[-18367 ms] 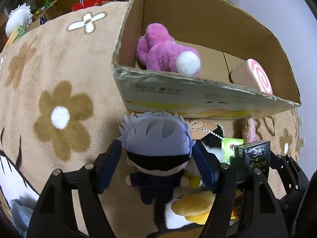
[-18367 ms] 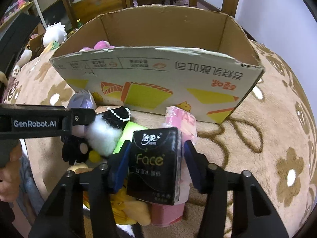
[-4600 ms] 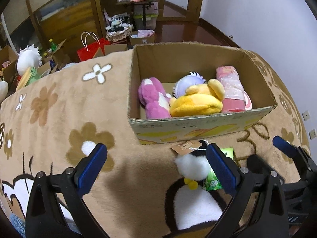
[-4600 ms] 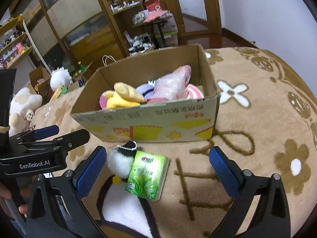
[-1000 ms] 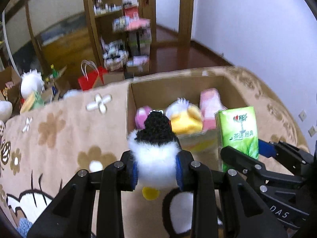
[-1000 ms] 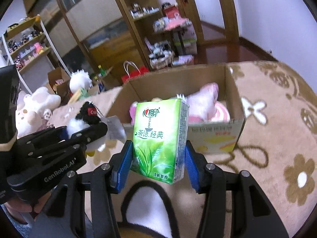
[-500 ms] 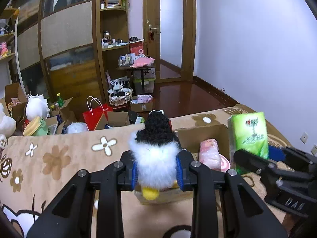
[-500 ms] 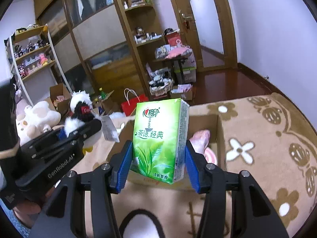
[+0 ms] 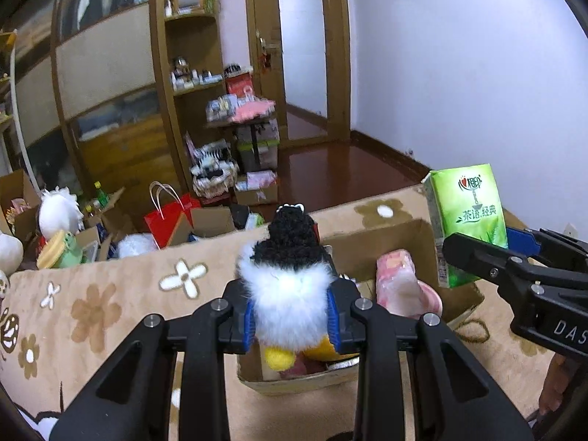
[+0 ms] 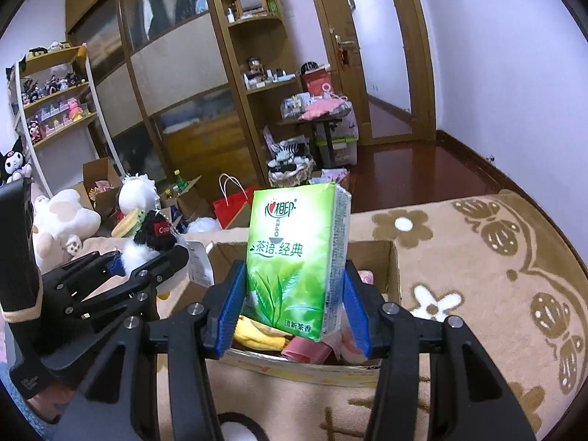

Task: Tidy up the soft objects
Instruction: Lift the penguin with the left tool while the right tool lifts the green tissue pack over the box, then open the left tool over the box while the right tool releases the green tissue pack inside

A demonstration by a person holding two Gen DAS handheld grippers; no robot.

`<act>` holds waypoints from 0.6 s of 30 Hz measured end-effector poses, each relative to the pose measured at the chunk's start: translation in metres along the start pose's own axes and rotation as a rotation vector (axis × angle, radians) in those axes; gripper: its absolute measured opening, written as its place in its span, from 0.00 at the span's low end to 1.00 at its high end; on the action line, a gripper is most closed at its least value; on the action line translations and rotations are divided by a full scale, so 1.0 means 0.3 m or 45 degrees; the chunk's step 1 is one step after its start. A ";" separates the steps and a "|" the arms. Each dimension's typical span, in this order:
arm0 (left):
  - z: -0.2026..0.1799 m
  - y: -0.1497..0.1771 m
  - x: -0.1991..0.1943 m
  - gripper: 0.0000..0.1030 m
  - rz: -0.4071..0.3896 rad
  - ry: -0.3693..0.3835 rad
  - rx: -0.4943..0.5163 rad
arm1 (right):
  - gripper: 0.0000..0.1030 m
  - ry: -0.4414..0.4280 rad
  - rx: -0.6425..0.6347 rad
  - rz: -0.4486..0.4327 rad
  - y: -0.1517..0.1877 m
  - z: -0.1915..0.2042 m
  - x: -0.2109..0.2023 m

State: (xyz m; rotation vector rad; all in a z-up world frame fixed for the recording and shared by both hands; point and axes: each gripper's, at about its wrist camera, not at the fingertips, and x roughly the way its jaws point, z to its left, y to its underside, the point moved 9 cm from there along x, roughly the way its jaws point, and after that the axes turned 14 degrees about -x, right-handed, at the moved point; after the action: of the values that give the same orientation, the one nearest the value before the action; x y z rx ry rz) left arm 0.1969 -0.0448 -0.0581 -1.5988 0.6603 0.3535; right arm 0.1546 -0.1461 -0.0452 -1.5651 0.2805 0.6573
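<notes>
1. The left gripper is squeezed tight on a fluffy black and white toy. The toy sits right between the blue pads, with its black head poking up past them.
2. The right gripper holds a green tissue pack standing upright. A blue pad presses on each side of it.
3. Both things hang in the air over the near part of the cardboard box. The box sits on a tan flower blanket.
4. The box already holds a yellow toy and a pink pack.
5. I think the job now is to lower each thing into the box.
6. To do it well, go down slowly over a free spot, then let go. Keep the 2 grippers apart so they do not bump.
</notes>
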 end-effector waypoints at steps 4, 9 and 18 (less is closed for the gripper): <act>0.017 0.033 0.065 0.28 0.081 -0.017 0.000 | 0.52 -0.021 0.026 0.050 0.040 -0.013 0.056; 0.054 0.069 0.130 0.29 0.186 -0.021 -0.063 | 0.52 -0.026 0.031 0.106 0.087 -0.034 0.113; 0.076 0.125 0.183 0.29 0.279 -0.040 -0.071 | 0.53 -0.037 0.082 0.194 0.168 -0.079 0.173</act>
State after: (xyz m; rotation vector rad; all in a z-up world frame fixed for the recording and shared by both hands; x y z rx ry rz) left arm 0.2210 -0.0350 -0.1233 -1.5741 0.8101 0.5619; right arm 0.1744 -0.1644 -0.1164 -1.4811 0.3984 0.7813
